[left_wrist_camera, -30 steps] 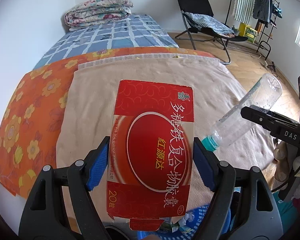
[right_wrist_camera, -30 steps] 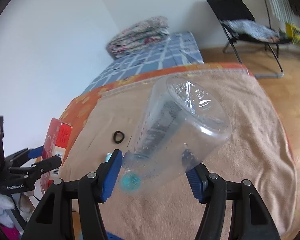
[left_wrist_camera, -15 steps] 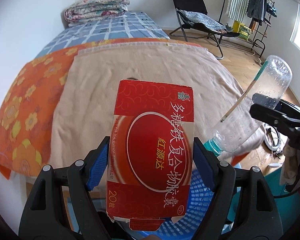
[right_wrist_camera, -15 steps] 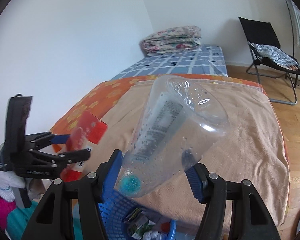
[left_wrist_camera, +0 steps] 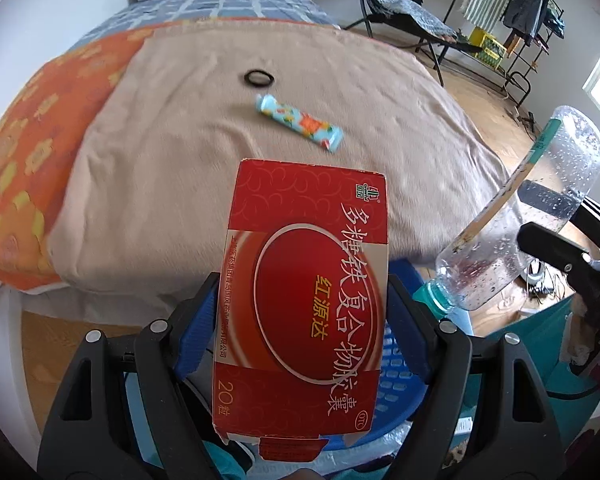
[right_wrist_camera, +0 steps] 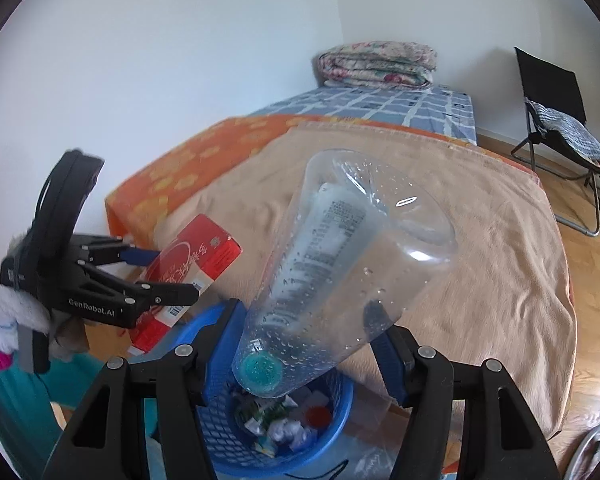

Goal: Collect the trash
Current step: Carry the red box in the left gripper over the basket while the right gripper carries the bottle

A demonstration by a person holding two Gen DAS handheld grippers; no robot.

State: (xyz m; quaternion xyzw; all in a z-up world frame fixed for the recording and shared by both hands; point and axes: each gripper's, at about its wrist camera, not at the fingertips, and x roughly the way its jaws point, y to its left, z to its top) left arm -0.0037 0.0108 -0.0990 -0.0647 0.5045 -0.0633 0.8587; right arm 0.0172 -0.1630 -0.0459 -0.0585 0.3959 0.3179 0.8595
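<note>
Above the blue basket [right_wrist_camera: 324, 452] at the bed's near edge, the left gripper [left_wrist_camera: 300, 320] clamps a light, crushable red carton [left_wrist_camera: 304, 300] by its long edges — the right gripper [right_wrist_camera: 312, 340] pinches an empty, slippery, thin-walled plastic bottle [right_wrist_camera: 340, 264] near its neck.

The box [left_wrist_camera: 304, 300] is seen to be glossy printed cardboard. The bottle [right_wrist_camera: 340, 272] is made of clear, smooth plastic beaded with droplets, capped in teal plastic. The basket [right_wrist_camera: 220, 416] is formed of blue perforated plastic. The blanket [left_wrist_camera: 220, 128] is shown as matt, slightly fuzzy tan cloth. The wrapper [left_wrist_camera: 300, 122] appears as shiny printed film. The floor [right_wrist_camera: 596, 280] is laid in polished wood. Both grippers are moulded in matt black plastic with blue pads [left_wrist_camera: 198, 332].
</note>
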